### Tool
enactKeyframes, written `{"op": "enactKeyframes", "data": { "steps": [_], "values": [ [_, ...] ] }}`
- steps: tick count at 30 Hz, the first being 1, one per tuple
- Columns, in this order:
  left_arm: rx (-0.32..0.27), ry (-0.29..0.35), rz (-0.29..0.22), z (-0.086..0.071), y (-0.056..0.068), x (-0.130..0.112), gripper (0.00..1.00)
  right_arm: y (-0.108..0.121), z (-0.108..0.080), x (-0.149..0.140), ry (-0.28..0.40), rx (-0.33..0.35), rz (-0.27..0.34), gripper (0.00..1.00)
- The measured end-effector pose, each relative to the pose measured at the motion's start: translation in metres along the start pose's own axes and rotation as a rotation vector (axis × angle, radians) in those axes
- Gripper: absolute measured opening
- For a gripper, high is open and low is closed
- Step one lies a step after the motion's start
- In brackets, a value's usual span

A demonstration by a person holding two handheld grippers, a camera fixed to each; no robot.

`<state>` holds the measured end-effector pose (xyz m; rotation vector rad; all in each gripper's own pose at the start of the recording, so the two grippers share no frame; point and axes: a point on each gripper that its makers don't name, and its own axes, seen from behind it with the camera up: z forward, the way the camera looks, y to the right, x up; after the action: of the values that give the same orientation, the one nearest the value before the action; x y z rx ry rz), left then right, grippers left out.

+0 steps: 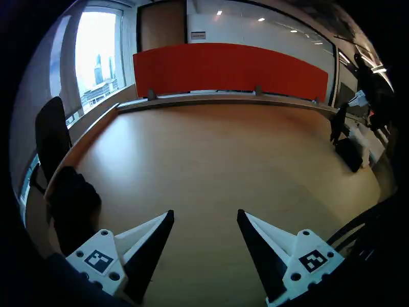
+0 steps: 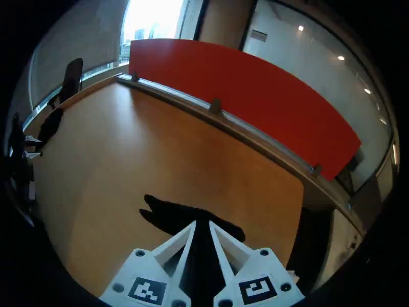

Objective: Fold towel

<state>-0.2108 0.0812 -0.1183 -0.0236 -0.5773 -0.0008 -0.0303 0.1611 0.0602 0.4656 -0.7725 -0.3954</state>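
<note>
Black fabric towel [image 2: 168, 215] lies rumpled on the light-brown wooden table [image 2: 117, 153], near its front edge, directly at the tips of the right gripper [image 2: 202, 226]. One pointed corner of the towel sticks out to the left in the right gripper view. Right gripper's white fingers are drawn almost together, only a narrow slot between them, and that slot is filled with the dark cloth, so it has the towel pinched. Left gripper [image 1: 205, 212] hovers over bare tabletop with its fingers spread wide and nothing between them. In the left gripper view there's a dark lump [image 1: 350, 151] at the table's right edge; can't tell what it is. Another dark bulky shape [image 1: 71, 204] sits at the near left edge, also unclear. A black office chair [image 1: 51, 133] stands beside the table on the left. A long red partition panel [image 1: 230, 69] runs along the table's far edge on small metal brackets. Bright window [image 1: 97, 56] with city buildings outside is at far left, and a pale glass wall [image 1: 255, 25] stands behind the partition.
</note>
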Motion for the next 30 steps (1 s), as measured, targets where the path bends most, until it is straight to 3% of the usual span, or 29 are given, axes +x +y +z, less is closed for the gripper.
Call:
{"op": "enactKeyframes", "data": {
  "steps": [11, 30],
  "values": [
    [-0.018, 0.0, 0.015, 0.003, 0.009, 0.004, 0.91, 0.004, -0.013, -0.03, -0.029, -0.011, 0.031, 0.03],
    [-0.04, -0.003, 0.037, 0.0, 0.014, 0.002, 0.91, -0.003, -0.042, -0.137, -0.173, -0.037, 0.114, 0.03]
  ]
}}
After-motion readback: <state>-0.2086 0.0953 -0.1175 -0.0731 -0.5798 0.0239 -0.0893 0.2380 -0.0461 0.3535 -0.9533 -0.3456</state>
